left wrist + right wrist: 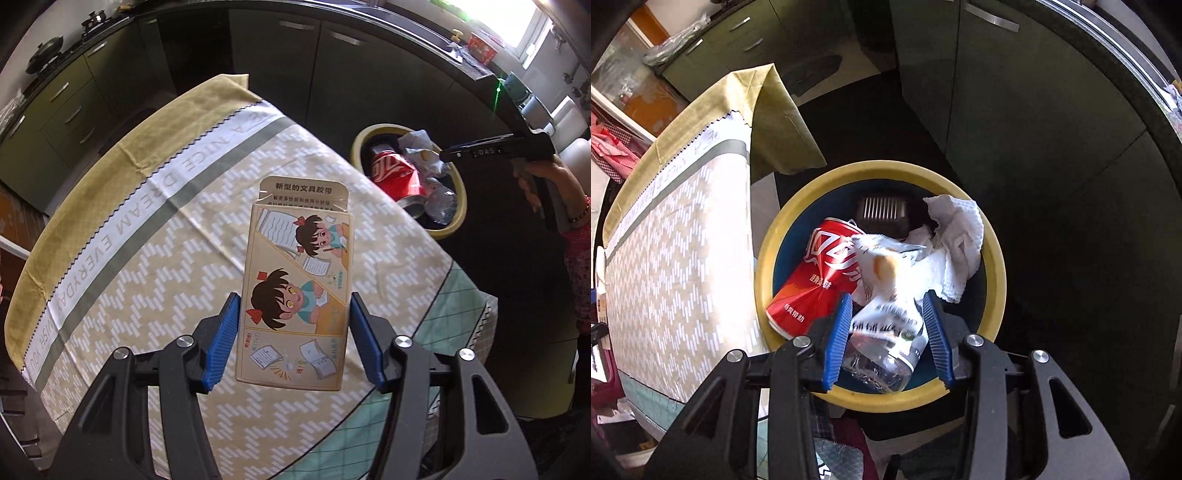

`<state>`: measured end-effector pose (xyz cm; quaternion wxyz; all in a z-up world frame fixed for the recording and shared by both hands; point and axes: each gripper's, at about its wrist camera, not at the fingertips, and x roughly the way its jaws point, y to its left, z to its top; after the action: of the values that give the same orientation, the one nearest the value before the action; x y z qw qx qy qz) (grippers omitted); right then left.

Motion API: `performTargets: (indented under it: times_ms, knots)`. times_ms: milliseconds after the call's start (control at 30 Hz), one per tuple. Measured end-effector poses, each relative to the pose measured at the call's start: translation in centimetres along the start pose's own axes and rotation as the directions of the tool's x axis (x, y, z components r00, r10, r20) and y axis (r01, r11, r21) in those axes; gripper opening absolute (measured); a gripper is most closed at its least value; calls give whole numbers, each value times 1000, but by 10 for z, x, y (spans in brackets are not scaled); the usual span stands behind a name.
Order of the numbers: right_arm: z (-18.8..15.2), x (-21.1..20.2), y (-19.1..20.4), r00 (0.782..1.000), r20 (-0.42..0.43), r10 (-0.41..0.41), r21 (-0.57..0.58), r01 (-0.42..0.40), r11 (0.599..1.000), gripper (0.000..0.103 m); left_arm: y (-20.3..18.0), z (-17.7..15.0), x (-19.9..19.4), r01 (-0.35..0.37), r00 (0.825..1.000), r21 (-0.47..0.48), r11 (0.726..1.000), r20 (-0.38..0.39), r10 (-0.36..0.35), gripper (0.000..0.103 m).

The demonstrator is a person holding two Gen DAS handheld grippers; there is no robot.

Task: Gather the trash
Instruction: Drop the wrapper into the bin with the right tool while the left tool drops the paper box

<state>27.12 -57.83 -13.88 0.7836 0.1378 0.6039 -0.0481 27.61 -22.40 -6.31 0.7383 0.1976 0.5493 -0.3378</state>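
My left gripper [293, 339] is shut on a beige cardboard box [297, 291] printed with cartoon girls, held above the patterned tablecloth [147, 258]. The yellow-rimmed trash bin [373, 134] stands past the table's right edge. In the right wrist view my right gripper [886, 339] hovers open right over the bin [995, 273]. A blurred white wrapper [886, 280] lies loose between its blue pads above the trash. The bin holds a red cola can [820, 273], crumpled white paper towel [960, 236] and a clear plastic bottle [882, 365].
Dark kitchen cabinets [280, 55] stand behind the table and bin. A counter with a red cup [482, 48] runs at the upper right, a stove with pans [48, 55] at the upper left. The right gripper's body and the hand holding it [532, 162] show in the left wrist view.
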Motion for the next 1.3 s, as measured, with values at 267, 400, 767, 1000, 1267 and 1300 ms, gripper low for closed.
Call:
performTargets:
  times_ms: [267, 400, 767, 1000, 1267, 1300]
  knots:
    - [-42, -36, -8, 998, 51, 30, -32, -28, 999, 40, -87, 63, 35, 85, 996, 78, 993, -46, -81, 56]
    - [-61, -45, -23, 998, 64, 25, -30, -23, 999, 40, -121, 96, 64, 103, 993, 86, 991, -68, -97, 56]
    - [-86, -55, -66, 997, 66, 28, 9, -28, 1000, 40, -169, 157, 138, 98, 989, 29, 995, -113, -94, 56]
    - [-89, -48, -71, 998, 50, 38, 9, -39, 999, 40, -177, 166, 172, 80, 981, -29, 996, -177, -84, 57]
    - [-93, -52, -63, 998, 47, 40, -14, -39, 999, 40, -170, 160, 144, 72, 991, -19, 997, -110, -73, 66]
    - [-94, -52, -61, 998, 47, 42, -18, -41, 999, 40, -166, 155, 134, 72, 993, -18, 997, -90, -73, 66]
